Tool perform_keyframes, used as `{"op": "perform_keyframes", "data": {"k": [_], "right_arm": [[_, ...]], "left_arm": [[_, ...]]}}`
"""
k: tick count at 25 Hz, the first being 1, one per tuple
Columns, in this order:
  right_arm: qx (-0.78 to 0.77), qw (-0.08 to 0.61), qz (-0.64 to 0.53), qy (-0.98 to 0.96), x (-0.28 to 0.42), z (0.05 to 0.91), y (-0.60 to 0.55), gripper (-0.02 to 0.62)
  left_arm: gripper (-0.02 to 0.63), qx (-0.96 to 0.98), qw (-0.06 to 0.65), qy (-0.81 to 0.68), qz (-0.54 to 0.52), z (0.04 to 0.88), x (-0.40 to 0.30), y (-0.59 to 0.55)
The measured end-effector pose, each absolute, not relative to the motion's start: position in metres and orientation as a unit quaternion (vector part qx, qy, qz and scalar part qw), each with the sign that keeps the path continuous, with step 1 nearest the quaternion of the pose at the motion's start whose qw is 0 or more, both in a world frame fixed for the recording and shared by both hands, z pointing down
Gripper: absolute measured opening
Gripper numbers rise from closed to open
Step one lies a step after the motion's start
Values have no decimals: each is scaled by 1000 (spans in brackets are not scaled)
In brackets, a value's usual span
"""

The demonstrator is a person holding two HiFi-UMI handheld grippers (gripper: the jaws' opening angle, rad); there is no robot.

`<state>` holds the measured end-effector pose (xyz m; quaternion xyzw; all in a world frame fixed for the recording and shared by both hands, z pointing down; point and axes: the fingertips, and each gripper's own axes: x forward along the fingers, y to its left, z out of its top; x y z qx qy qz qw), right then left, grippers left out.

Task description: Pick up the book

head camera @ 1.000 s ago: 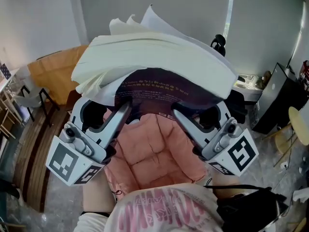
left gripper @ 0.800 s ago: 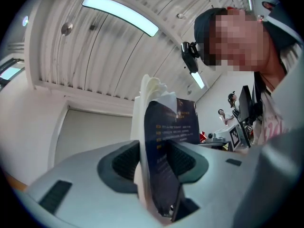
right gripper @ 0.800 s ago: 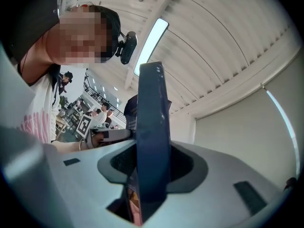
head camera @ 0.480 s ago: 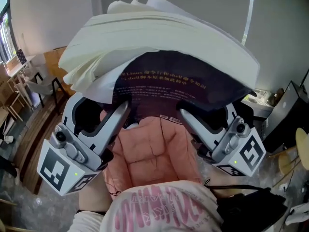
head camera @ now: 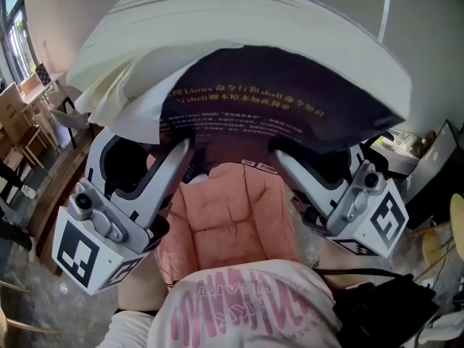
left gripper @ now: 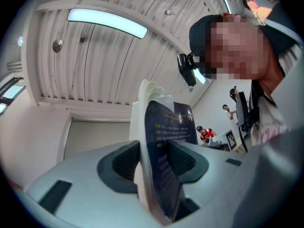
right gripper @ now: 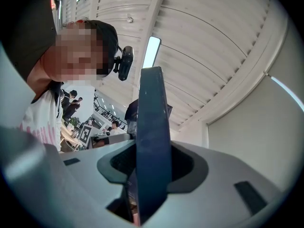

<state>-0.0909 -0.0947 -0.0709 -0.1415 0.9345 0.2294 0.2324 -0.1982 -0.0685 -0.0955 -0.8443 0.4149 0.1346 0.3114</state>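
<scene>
Head view: the book [head camera: 254,100] is held up at 12 o'clock, above a pink cushion [head camera: 232,220] at 6. The left tool [head camera: 176,158] at 8 and the right tool [head camera: 284,158] at 4 grip its lower edge.
Left gripper view: the jaws press on pages and cover.
Right gripper view: the jaws press on the dark cover.

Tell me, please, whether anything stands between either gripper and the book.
Nothing visible does: the left gripper and the right gripper each have their fingers clamped on the book, at its lower edge.
</scene>
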Motion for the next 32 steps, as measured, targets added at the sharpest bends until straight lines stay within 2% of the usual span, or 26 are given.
{"op": "perform_keyframes", "data": {"k": [32], "right_arm": [[-113, 229, 191, 948, -97, -66, -98, 184]], "left_arm": [[187, -838, 284, 449, 124, -89, -200, -68]]}}
